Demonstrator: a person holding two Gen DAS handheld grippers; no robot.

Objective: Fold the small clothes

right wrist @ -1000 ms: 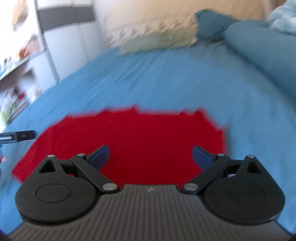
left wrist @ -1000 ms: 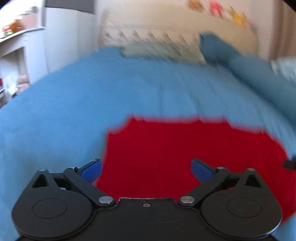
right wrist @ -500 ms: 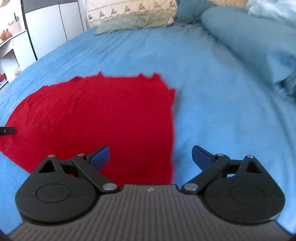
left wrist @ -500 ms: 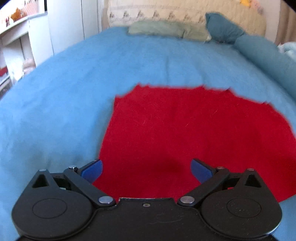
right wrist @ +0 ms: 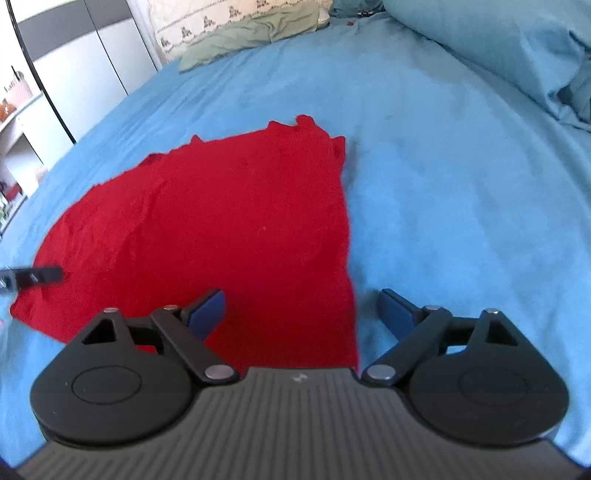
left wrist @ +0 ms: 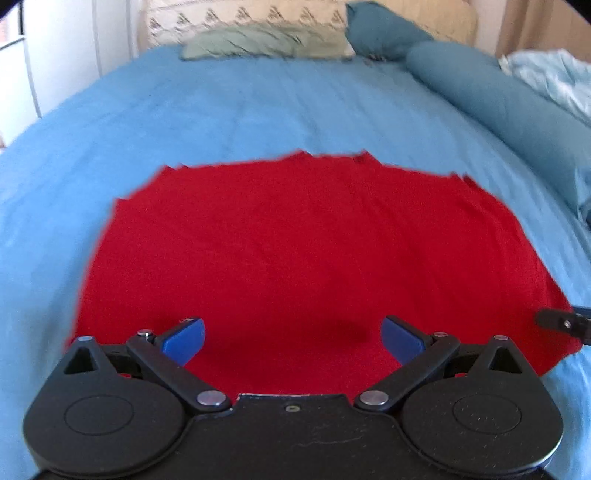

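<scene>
A small red garment (left wrist: 295, 251) lies spread flat on the blue bed sheet (left wrist: 258, 110). My left gripper (left wrist: 291, 338) hovers open over the garment's near edge, nothing between its blue pads. In the right wrist view the same red garment (right wrist: 221, 221) fills the left half, and my right gripper (right wrist: 301, 310) stands open astride its right edge, left pad over red cloth, right pad over bare sheet. The tip of the right gripper (left wrist: 561, 323) shows at the right edge of the left wrist view. At the left edge of the right wrist view the left gripper's tip (right wrist: 33, 277) pokes in.
A grey-green cloth (right wrist: 251, 35) and a patterned pillow (left wrist: 240, 18) lie at the head of the bed. A teal bolster (left wrist: 498, 99) and rumpled pale bedding (left wrist: 554, 77) run along the right. White cupboards (right wrist: 92, 74) and shelves (right wrist: 14, 122) stand left of the bed.
Both grippers have shifted over the garment: the left view has swung right so the cloth sits centred, the right gripper has moved to the cloth's right edge. Both stayed open.
</scene>
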